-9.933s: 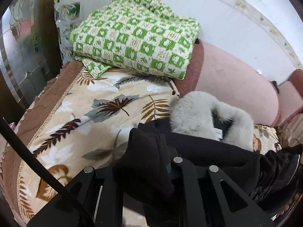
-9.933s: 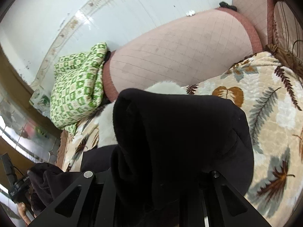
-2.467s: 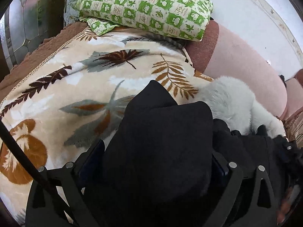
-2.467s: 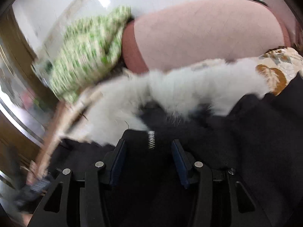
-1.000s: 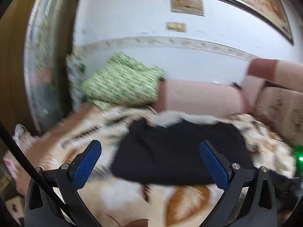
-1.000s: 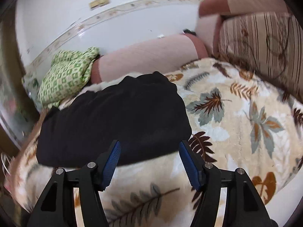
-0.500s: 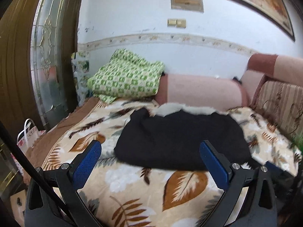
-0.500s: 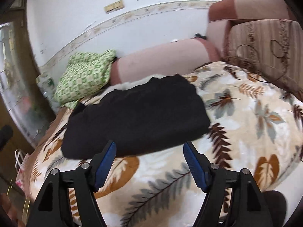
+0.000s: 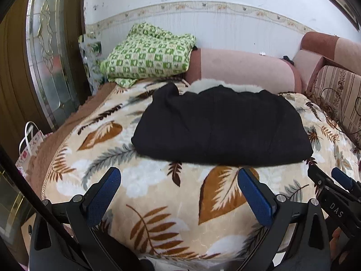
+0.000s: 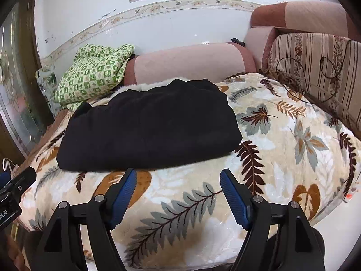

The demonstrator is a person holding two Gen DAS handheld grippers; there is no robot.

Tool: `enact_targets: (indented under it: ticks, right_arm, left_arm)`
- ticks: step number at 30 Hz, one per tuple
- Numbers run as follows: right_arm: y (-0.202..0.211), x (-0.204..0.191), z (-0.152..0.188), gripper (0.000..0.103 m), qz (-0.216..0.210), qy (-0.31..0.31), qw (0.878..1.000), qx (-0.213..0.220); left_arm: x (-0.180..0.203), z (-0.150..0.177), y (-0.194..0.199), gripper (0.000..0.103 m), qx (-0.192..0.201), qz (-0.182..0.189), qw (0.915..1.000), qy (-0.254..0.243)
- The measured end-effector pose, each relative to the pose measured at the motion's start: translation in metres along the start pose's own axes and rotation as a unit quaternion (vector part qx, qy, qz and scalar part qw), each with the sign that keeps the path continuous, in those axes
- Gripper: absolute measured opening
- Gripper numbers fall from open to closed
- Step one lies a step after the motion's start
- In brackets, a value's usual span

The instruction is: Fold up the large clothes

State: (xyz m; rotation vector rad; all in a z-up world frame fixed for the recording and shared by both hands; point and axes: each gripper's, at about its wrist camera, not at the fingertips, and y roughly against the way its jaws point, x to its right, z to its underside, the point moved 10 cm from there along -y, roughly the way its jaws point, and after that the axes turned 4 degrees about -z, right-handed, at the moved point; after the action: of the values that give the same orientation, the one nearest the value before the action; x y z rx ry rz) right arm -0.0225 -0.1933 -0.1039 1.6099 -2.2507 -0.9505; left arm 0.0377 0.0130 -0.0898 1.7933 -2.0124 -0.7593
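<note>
A black coat (image 9: 221,124) lies folded into a flat rectangle on the leaf-patterned blanket (image 9: 158,192), with its white fur collar (image 9: 216,84) peeking out at the far edge. It also shows in the right wrist view (image 10: 151,131). My left gripper (image 9: 178,178) is open and empty, held back above the blanket's near edge. My right gripper (image 10: 177,176) is open and empty, also back from the coat's near edge. The right gripper's body (image 9: 334,194) shows at the lower right of the left wrist view.
A green checked quilt (image 9: 149,56) is piled at the back left against a pink bolster (image 9: 243,70). A striped cushion (image 10: 315,67) with a thin cable lies at the right. A glass-panelled door (image 9: 45,56) and a bag (image 9: 29,144) are at the left.
Both grippers let go of the coat, opened and drew back from the bed. The coat now lies folded flat, and both views have steadied.
</note>
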Motion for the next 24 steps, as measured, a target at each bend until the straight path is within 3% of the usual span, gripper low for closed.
enact_targets:
  ticks: [24]
  right_arm:
    - [-0.011, -0.002, 0.012, 0.082, 0.027, 0.024, 0.999, -0.024]
  left_arm:
    - [0.012, 0.017, -0.015, 0.103, -0.038, 0.017, 0.9991, -0.004]
